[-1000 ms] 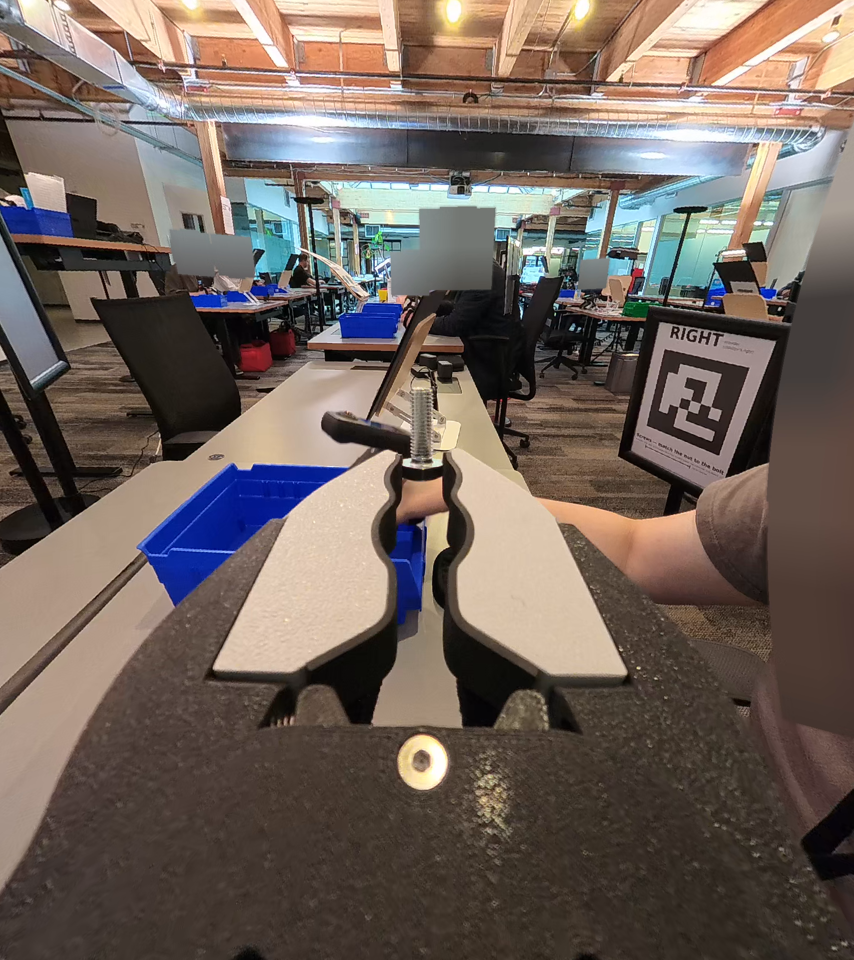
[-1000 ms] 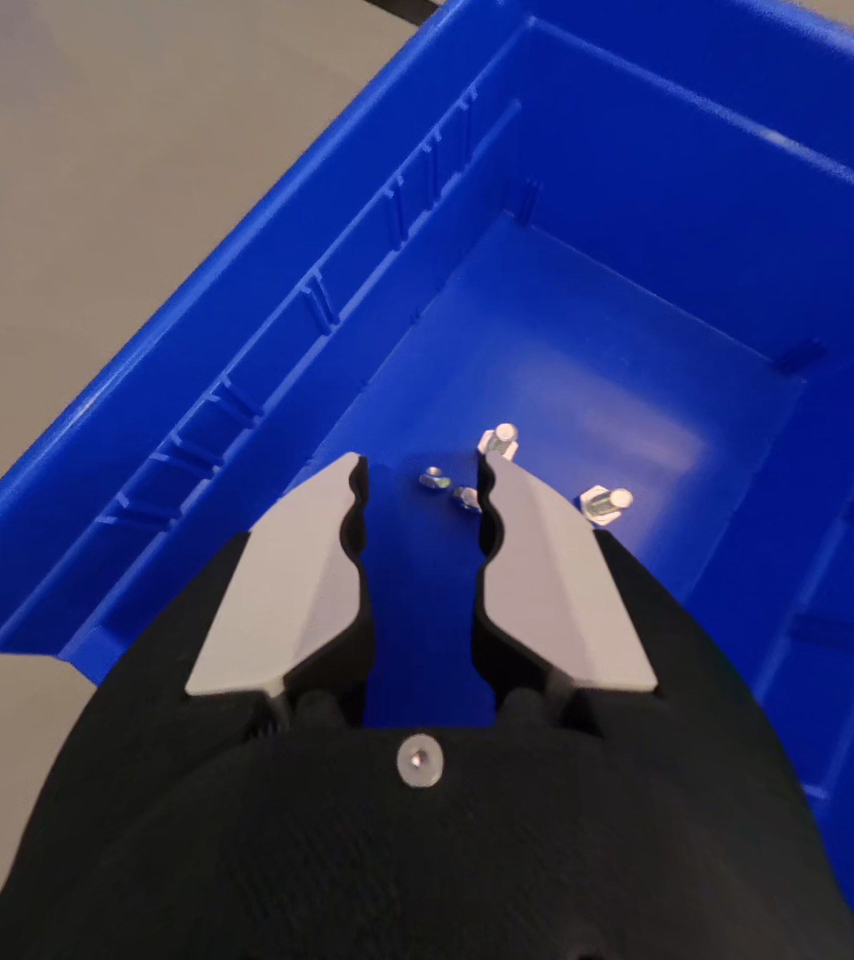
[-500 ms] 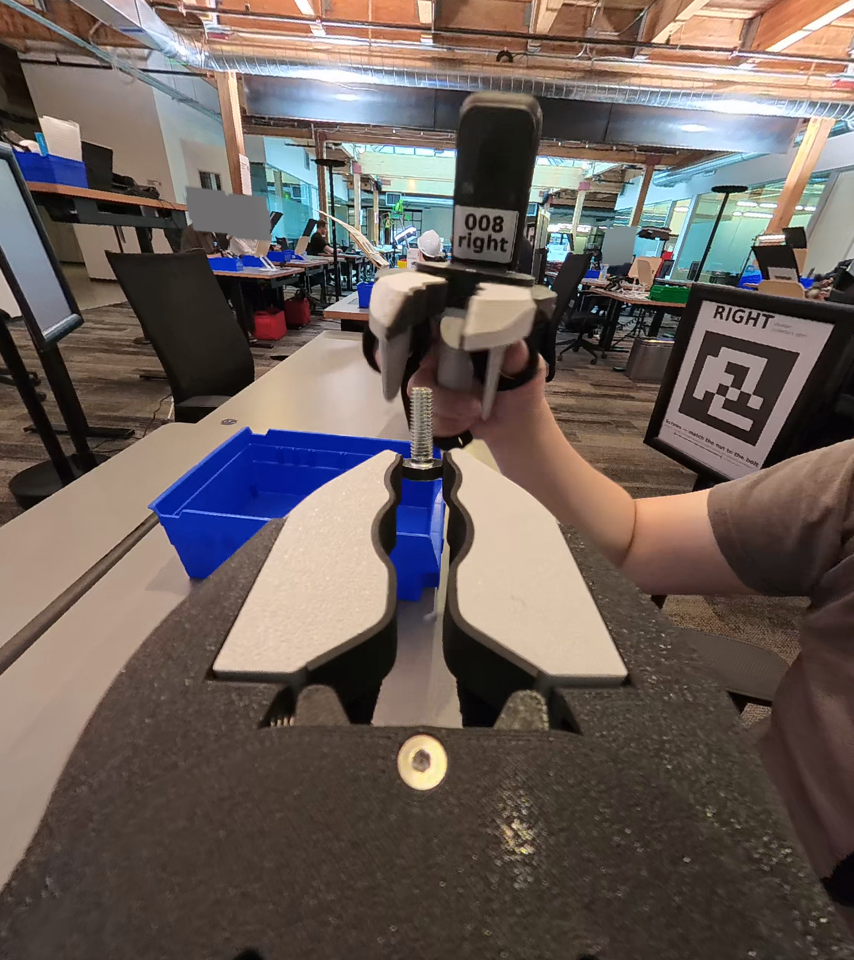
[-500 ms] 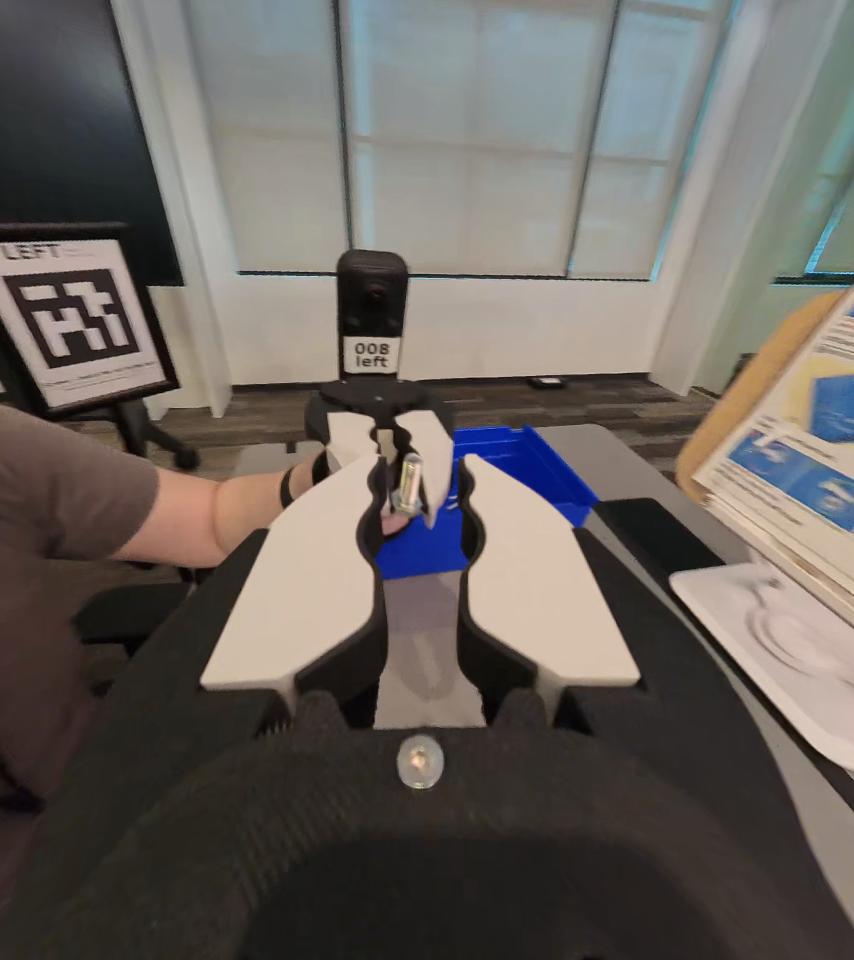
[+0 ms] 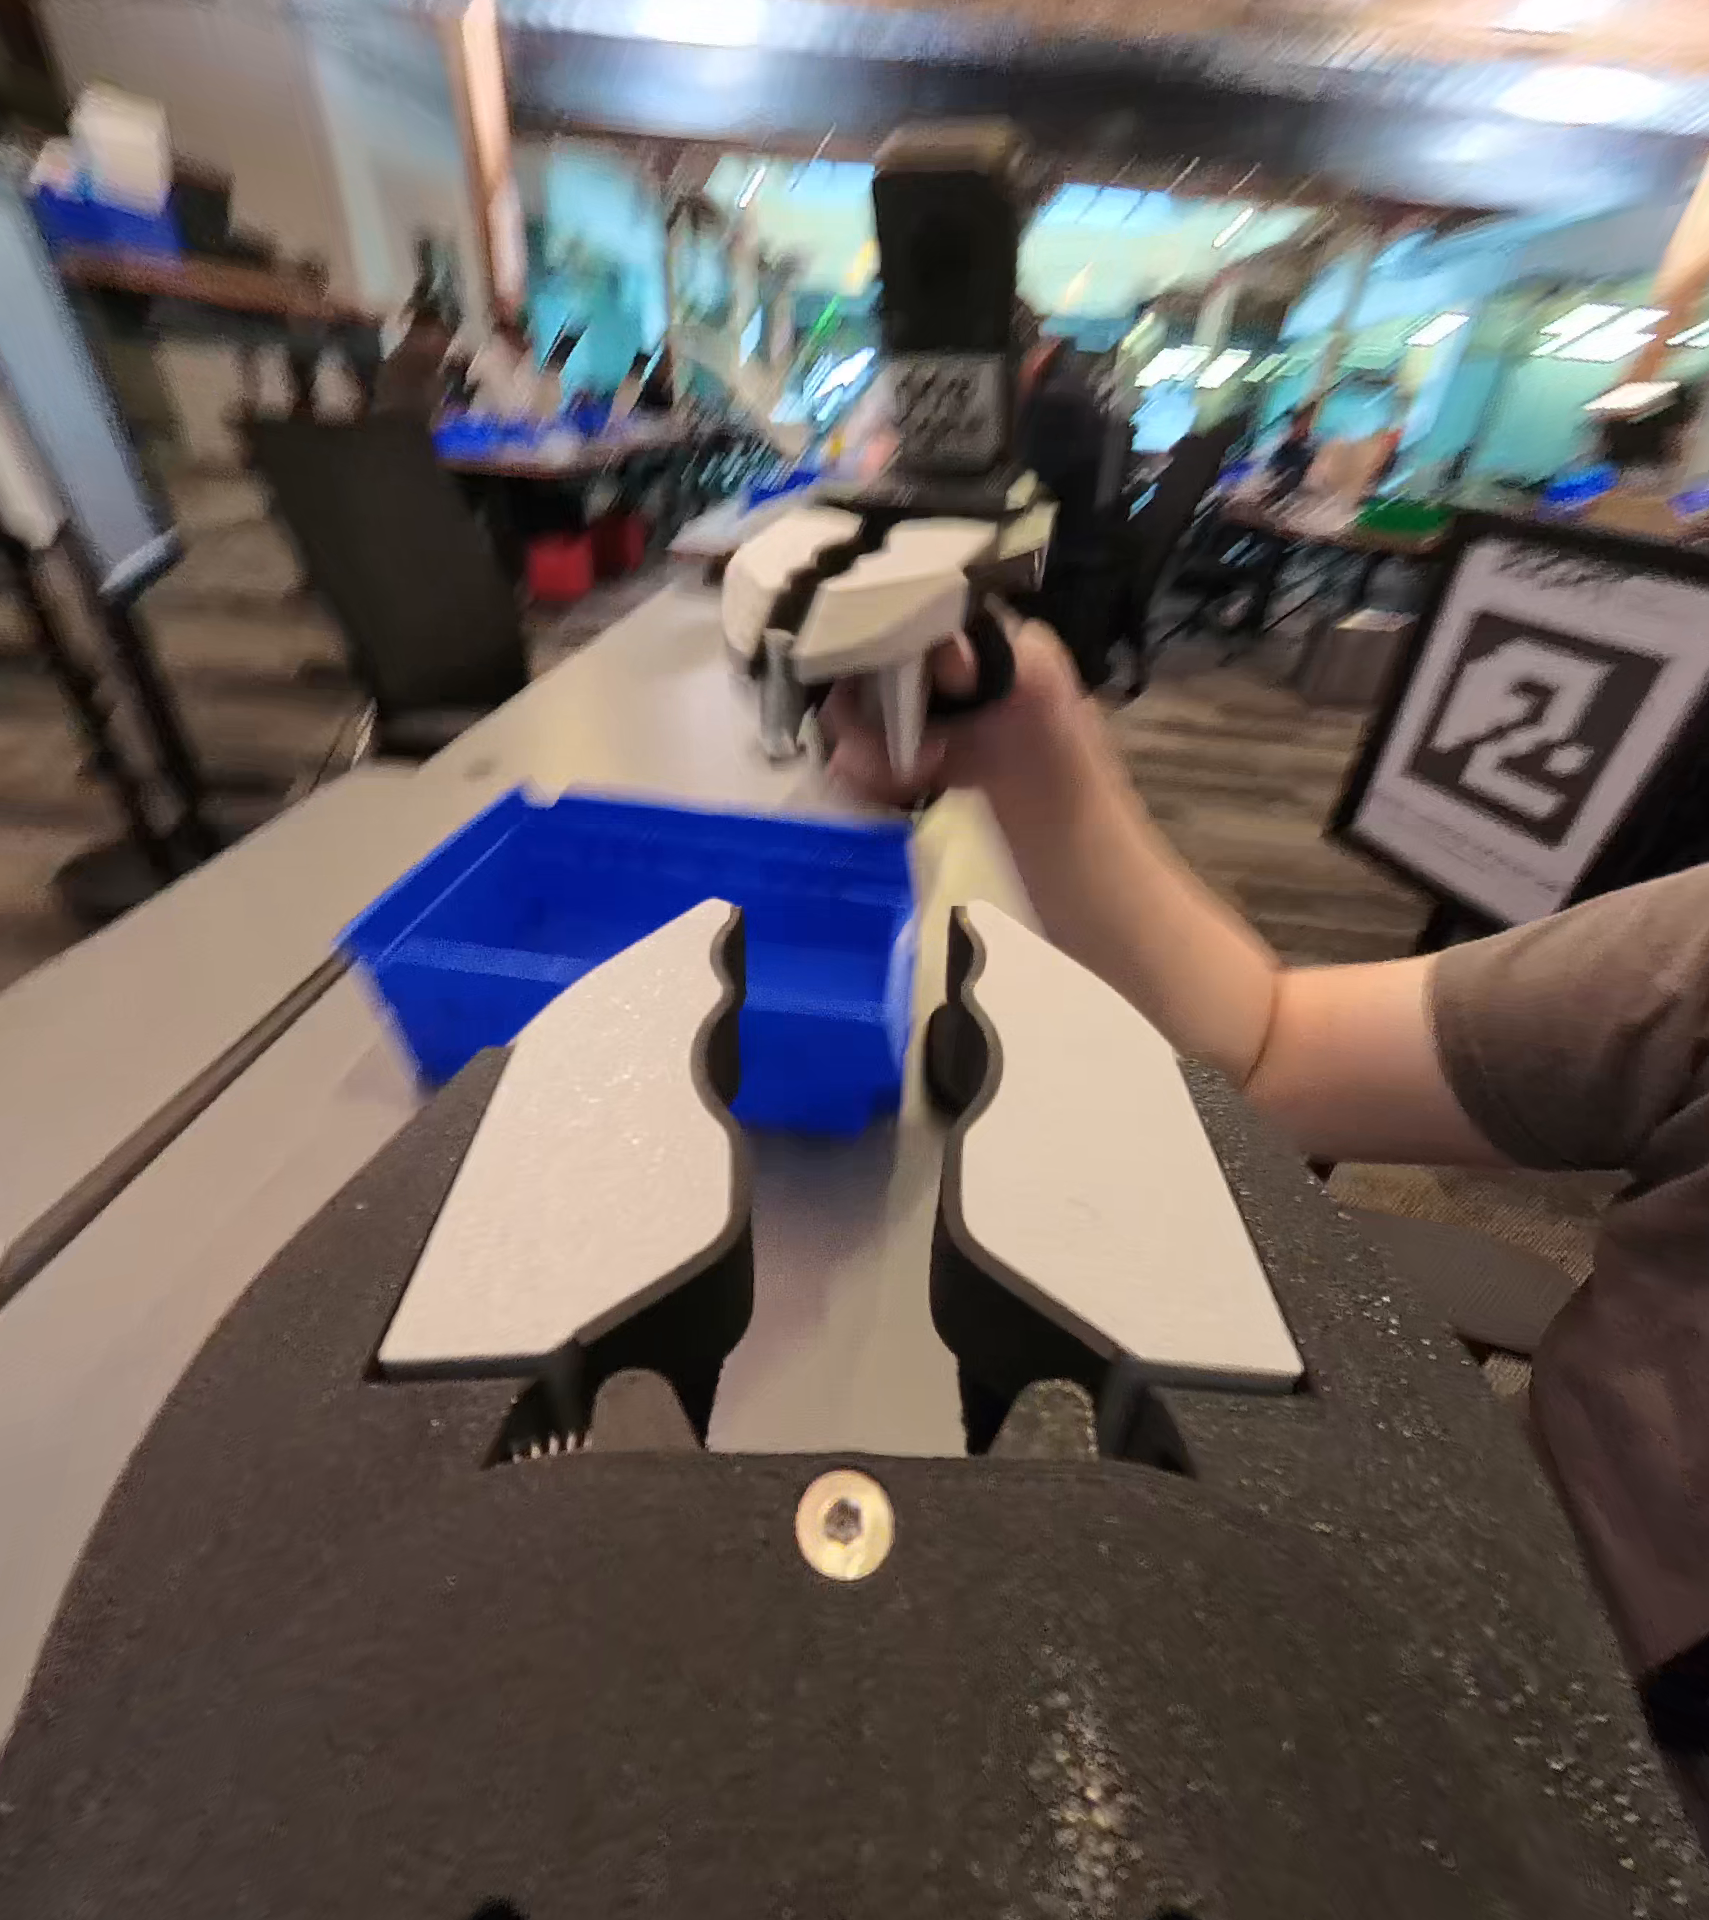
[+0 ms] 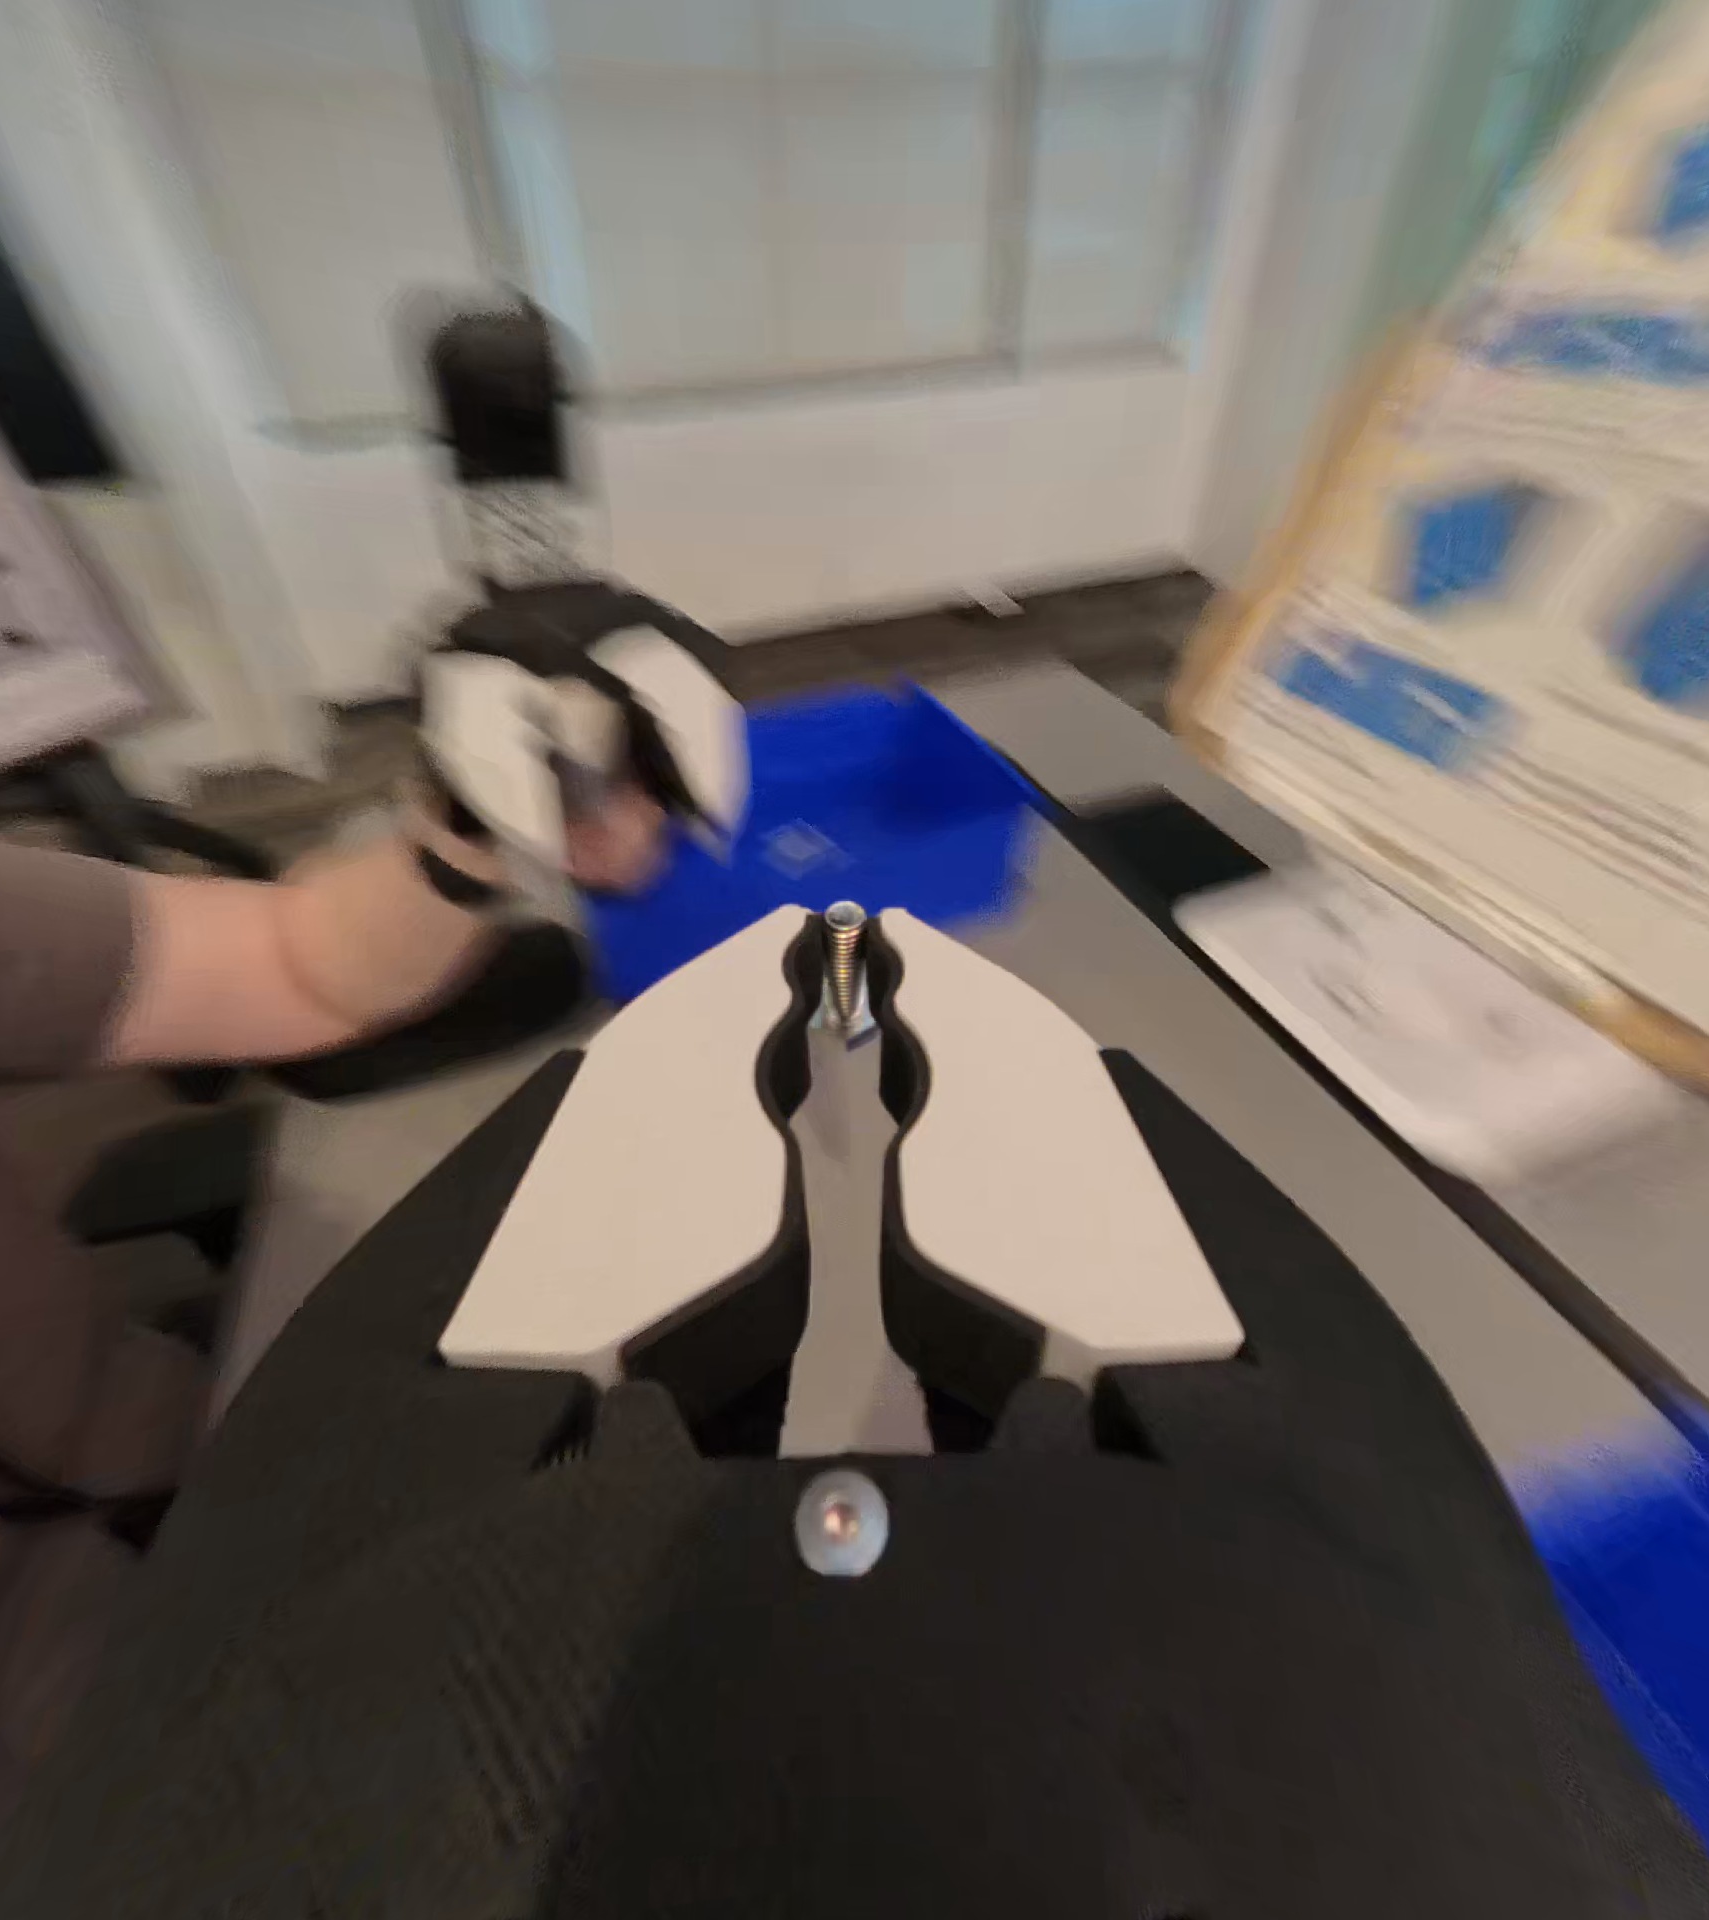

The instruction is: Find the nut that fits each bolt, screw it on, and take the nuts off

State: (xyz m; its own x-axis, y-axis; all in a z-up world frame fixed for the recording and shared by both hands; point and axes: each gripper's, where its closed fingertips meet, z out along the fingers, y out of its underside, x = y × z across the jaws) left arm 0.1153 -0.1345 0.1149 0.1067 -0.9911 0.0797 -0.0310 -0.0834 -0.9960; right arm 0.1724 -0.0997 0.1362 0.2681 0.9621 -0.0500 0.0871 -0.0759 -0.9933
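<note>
My right gripper (image 6: 845,920) is shut on a silver bolt (image 6: 842,977), whose threaded end points forward past the fingertips. In the left wrist view the right gripper (image 5: 808,634) is raised beyond the blue bin (image 5: 642,904), with the bolt (image 5: 777,701) hanging from it. My left gripper (image 5: 845,920) is open and empty, above the grey table (image 5: 102,1018) just in front of the bin. It also shows in the right wrist view (image 6: 611,748), open, over the bin (image 6: 860,810). Both views are blurred by motion, and the bin's contents are hidden.
A framed black-and-white marker sign (image 5: 1515,717) stands to the right of the table. An instruction board (image 6: 1556,582) leans at the right with a white sheet (image 6: 1401,1029) below it. A second blue bin (image 6: 1681,1621) sits at the lower right. The person's arm (image 5: 1141,935) reaches across. Some 9 centimeters of space lies between my two pairs of fingers.
The bolt has passed from my left gripper to my right gripper. The left gripper opened and drew back; the right gripper shut on the bolt and lifted away.
</note>
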